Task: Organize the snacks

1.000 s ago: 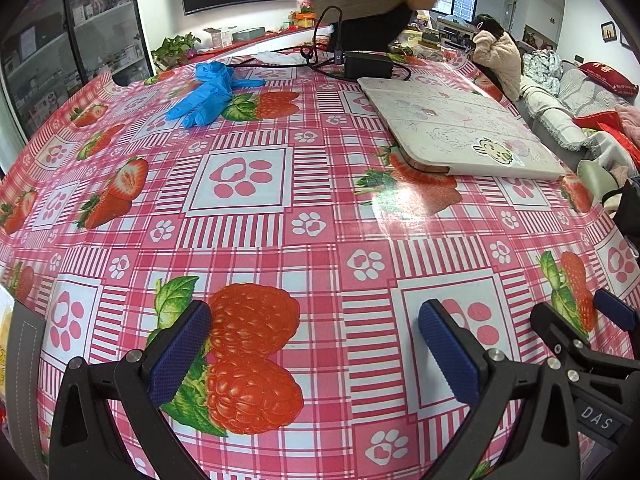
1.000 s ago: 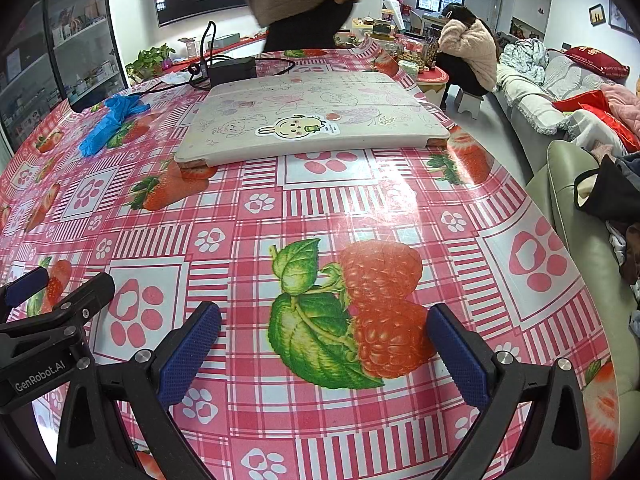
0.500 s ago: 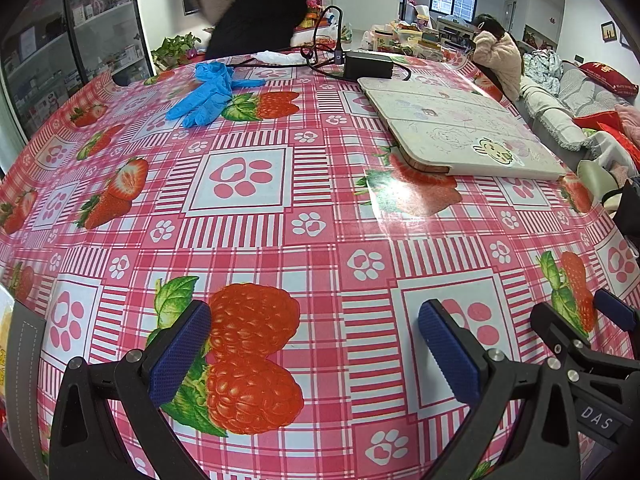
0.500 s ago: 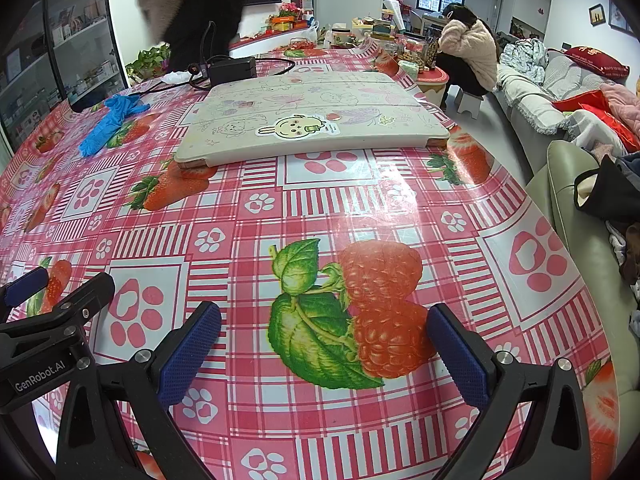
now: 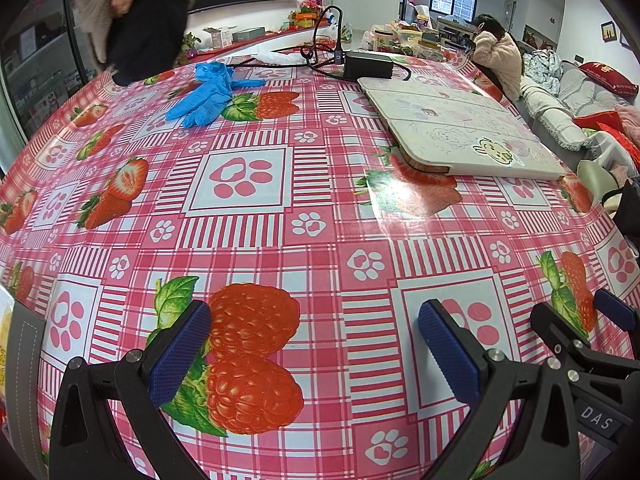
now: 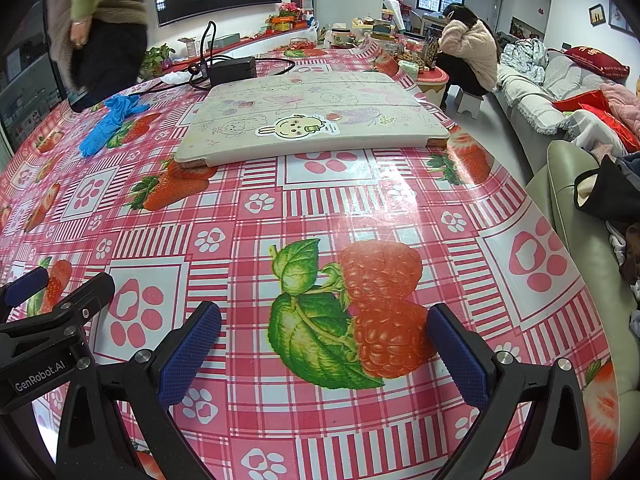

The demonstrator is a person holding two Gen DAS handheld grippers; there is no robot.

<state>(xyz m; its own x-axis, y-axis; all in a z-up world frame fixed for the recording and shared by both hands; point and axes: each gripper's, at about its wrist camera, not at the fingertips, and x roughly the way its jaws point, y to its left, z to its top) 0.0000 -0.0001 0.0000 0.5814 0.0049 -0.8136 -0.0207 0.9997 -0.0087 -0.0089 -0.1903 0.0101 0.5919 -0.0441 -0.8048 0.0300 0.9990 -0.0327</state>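
- Only the standing person in a tan fuzzy top and dark trousers [image 5: 136, 12] moves between frames: from behind the table's middle a second ago to its far-left corner now; both grippers hold the same pose.
- Yellow packet sliver [image 5: 5, 332] at the left wrist view's left edge, beside a grey strap [image 5: 26, 380]; too little visible to tell if it's a snack.
- Left gripper [image 5: 314, 354]: blue-padded fingers spread wide, empty, over the pink checked strawberry-print tablecloth [image 5: 320, 240].
- Crumpled blue disposable gloves [image 5: 204, 94] lie far left on the cloth.
- Black power brick with looped cable [image 5: 368, 65] sits at the far edge, just behind the cream doodled tablet case with a rabbit sticker [image 6: 312, 120].
- Right gripper [image 6: 324, 356]: jaws wide apart, holding nothing, above a raspberry print.
- Seated person in a pale fleece [image 6: 468, 50] beyond the table, right; sofa [image 6: 576, 216] at far right.
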